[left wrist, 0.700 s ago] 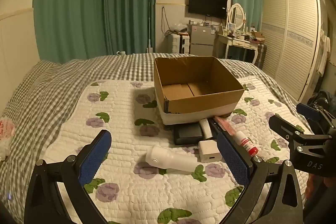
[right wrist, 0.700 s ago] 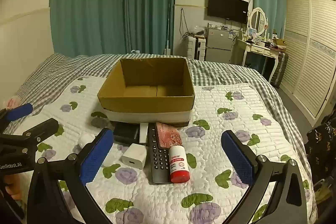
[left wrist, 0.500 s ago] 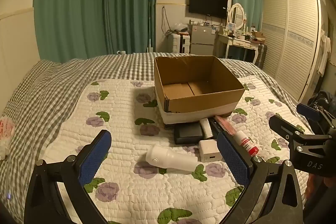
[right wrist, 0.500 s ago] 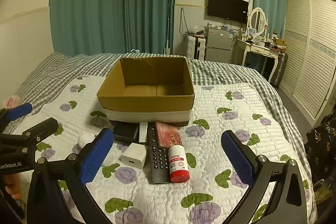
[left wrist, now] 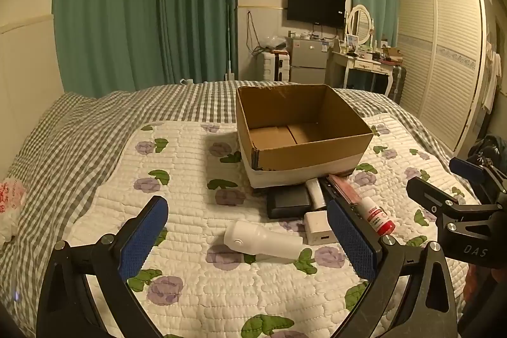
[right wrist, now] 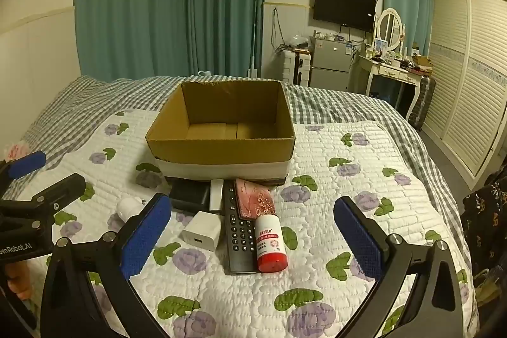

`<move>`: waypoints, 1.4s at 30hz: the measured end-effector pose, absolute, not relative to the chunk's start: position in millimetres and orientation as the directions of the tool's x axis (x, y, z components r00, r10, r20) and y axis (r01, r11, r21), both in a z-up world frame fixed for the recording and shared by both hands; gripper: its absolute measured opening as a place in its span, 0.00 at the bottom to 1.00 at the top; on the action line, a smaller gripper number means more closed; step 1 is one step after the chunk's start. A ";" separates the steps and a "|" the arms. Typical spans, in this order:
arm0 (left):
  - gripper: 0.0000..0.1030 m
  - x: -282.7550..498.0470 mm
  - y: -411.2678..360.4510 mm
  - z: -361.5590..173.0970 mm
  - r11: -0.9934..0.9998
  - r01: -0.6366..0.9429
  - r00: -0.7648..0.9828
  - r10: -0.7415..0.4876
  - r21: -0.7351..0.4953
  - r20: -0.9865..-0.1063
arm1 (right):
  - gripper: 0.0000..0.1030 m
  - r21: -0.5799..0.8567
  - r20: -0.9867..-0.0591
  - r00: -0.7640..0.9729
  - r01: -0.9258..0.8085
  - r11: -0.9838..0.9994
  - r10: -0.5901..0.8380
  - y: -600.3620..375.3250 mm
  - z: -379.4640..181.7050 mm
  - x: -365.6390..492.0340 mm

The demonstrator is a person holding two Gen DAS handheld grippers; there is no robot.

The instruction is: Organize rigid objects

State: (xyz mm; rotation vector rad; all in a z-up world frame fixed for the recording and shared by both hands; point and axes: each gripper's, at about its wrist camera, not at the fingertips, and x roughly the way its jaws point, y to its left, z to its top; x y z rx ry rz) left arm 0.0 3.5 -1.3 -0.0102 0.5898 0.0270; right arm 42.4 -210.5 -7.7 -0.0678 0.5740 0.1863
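Observation:
An empty cardboard box [left wrist: 301, 129] [right wrist: 221, 132] stands on the quilt. In front of it lie a black case [left wrist: 288, 201] [right wrist: 190, 195], a white charger cube [left wrist: 318, 227] [right wrist: 201, 230], a black remote [right wrist: 239, 233], a red patterned wallet [right wrist: 256, 201], a white bottle with a red cap [right wrist: 269, 243] [left wrist: 377, 216] and a white cylindrical device [left wrist: 263, 243]. My left gripper [left wrist: 247, 239] is open and empty, hovering above the white device. My right gripper [right wrist: 250, 239] is open and empty, near the remote and bottle.
The floral quilt [left wrist: 177, 167] lies on a grey checked bedspread [left wrist: 79, 129]. A white plastic bag [left wrist: 11, 205] sits at the bed's left edge. A dresser [right wrist: 389, 75], a fridge and a wardrobe [right wrist: 475, 78] stand beyond the bed.

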 end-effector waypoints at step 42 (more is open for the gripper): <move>1.00 0.4 6.5 -5.7 0.999 -0.036 0.828 0.035 0.010 -0.559 | 1.00 -0.002 -0.566 0.808 -0.198 0.980 0.162 -210.6 -12.8 44.7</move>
